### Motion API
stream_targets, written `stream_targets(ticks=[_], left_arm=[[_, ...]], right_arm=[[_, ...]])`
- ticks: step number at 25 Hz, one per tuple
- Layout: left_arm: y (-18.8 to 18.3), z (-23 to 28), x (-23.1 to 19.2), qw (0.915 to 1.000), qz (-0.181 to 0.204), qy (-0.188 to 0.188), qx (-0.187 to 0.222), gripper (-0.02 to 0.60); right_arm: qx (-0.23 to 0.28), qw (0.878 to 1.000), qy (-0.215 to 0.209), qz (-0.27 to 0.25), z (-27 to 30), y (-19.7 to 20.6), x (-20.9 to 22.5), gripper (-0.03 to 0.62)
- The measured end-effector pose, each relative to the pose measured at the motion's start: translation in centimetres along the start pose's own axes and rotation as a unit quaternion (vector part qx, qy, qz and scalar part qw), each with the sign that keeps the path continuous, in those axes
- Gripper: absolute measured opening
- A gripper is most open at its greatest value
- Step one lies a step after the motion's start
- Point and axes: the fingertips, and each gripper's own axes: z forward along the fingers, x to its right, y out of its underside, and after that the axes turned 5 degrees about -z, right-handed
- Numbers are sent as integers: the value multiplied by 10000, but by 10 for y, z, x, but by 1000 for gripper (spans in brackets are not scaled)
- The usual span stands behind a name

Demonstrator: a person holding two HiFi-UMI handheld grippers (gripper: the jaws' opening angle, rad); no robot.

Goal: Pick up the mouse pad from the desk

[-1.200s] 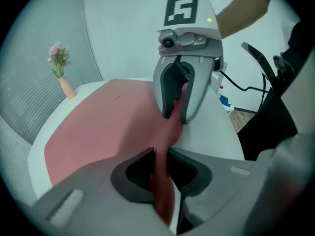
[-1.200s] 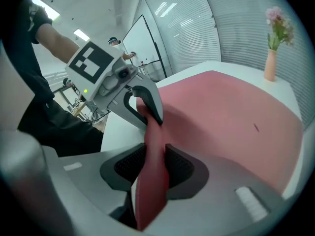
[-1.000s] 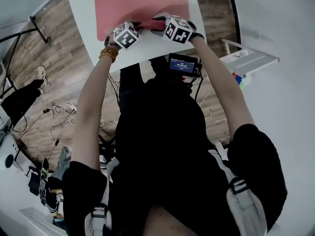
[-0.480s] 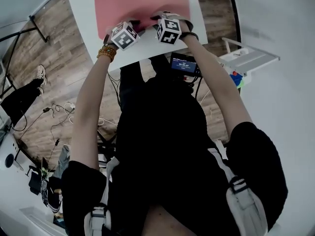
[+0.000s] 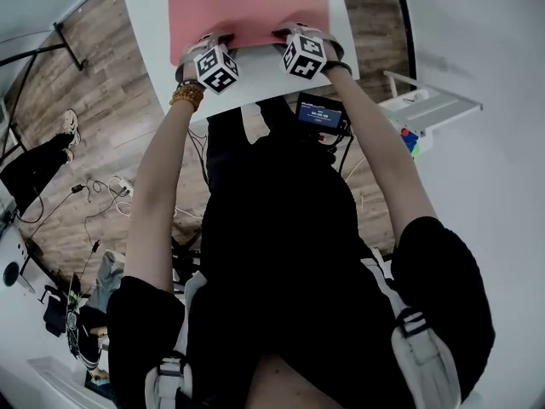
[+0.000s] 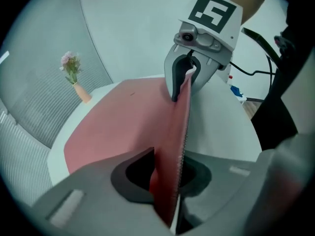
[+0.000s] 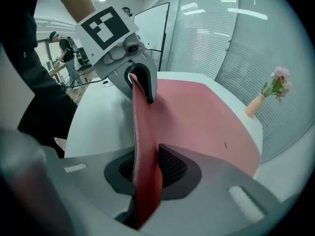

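Observation:
The pink mouse pad point(image 5: 247, 7) lies on the white desk point(image 5: 255, 79), and its near edge is raised between both grippers. My left gripper point(image 5: 204, 43) is shut on the edge's left part. In the left gripper view the pad point(image 6: 123, 127) stands on edge between my jaws point(image 6: 170, 191), with the right gripper point(image 6: 184, 80) clamped on it further along. My right gripper point(image 5: 289, 34) holds the right part. Its jaws have just closed and then eased open a little, and the pad point(image 7: 197, 117) is still pinched between them point(image 7: 147, 181). The left gripper point(image 7: 140, 85) shows beyond.
A small vase of flowers point(image 6: 74, 77) stands at the desk's far corner, also in the right gripper view as the vase point(image 7: 273, 90). A white rack point(image 5: 430, 105) stands to the right of the desk. Cables point(image 5: 94, 203) lie on the wooden floor at left.
The right gripper shifted left along the pad's near edge and back a little. The left gripper's cube turned and shifted slightly. The pad's near edge now stands raised between both grippers.

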Motion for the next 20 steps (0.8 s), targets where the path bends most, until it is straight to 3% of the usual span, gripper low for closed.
stream_targets(ticks=[4, 9, 20], left_arm=[[6, -4, 4, 9997, -223, -50, -70, 57], [17, -1, 17, 9993, -48, 62, -366, 41], [14, -14, 54, 9974, -520, -26, -502, 24]], right_arm=[[141, 9985, 35, 519, -2, 4, -5, 66], [196, 9926, -712, 963, 8, 9, -19, 67], [246, 9880, -1058, 1096, -9, 21, -46, 64]])
